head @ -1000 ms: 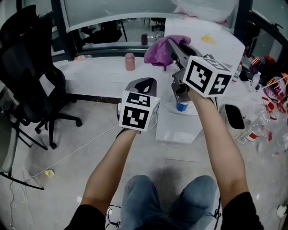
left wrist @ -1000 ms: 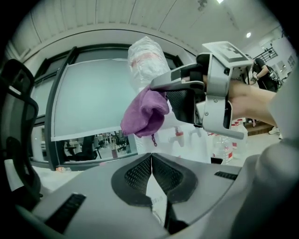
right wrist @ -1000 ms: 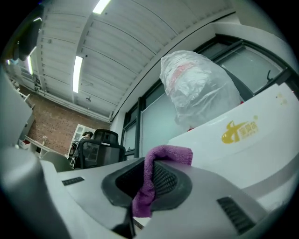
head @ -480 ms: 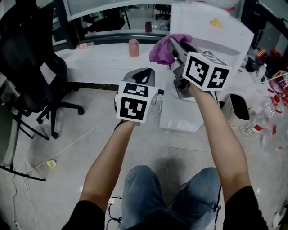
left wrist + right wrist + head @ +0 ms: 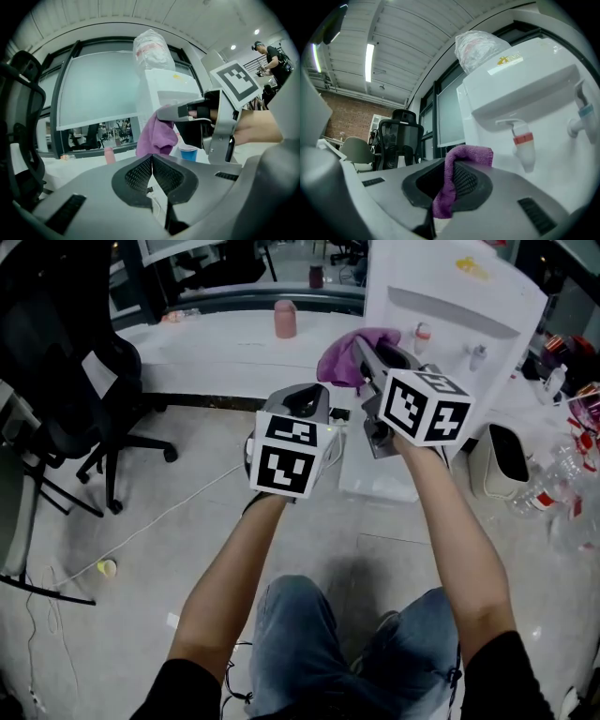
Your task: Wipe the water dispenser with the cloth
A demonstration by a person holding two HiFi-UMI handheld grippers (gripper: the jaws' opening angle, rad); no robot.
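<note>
Right gripper [image 5: 452, 185] pinches cloth [image 5: 468, 153] by one fold, left gripper [image 5: 151, 173] pressed together, empty; firm strokes on water dispenser [image 5: 520, 89] could tug cloth free or snag red tap [image 5: 523, 140]

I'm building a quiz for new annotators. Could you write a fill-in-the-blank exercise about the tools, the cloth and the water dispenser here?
1. The right tool is shut on a ___ cloth.
2. The jaws of the left tool are together, holding ___.
3. On the white water dispenser, the tap nearer the cloth has a ___ band.

Missing words: purple; nothing; red.
</note>
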